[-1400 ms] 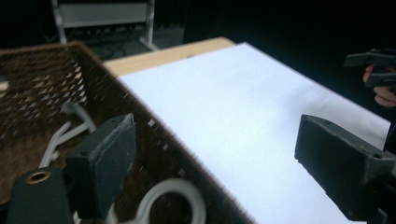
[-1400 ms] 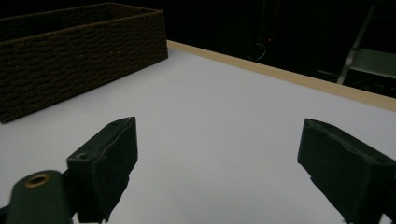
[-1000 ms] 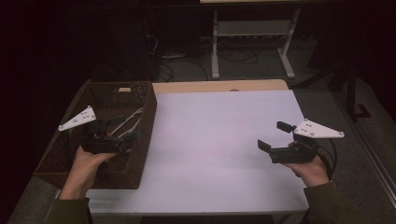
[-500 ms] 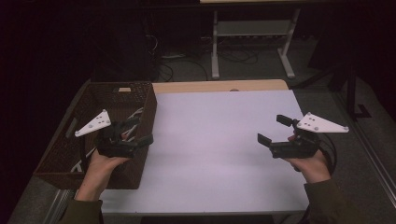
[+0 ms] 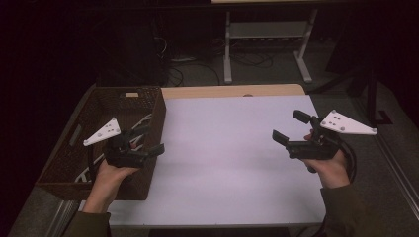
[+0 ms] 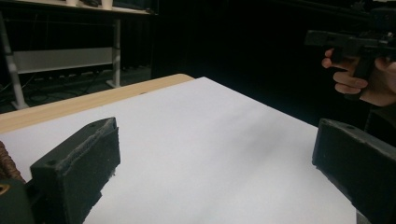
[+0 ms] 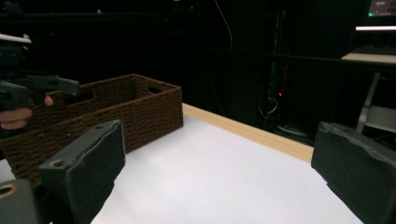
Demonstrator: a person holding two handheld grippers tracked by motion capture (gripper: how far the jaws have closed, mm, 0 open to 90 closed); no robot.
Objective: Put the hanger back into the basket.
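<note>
At the far left the brown woven basket [image 5: 89,148] sits on the worktop [image 5: 232,153]. My left gripper [image 5: 148,140] hovers at its right wall, jaws wide apart and empty. Well across the bare white surface, my right gripper [image 5: 289,127] hangs wide open too, gripping nothing.

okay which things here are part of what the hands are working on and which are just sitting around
In the job:
left gripper, jaws open, empty, at the basket's near wall
woven basket
white items in the basket, too dim to name
right gripper, open, empty

Just there:
white table surface
metal stand behind the table
</note>
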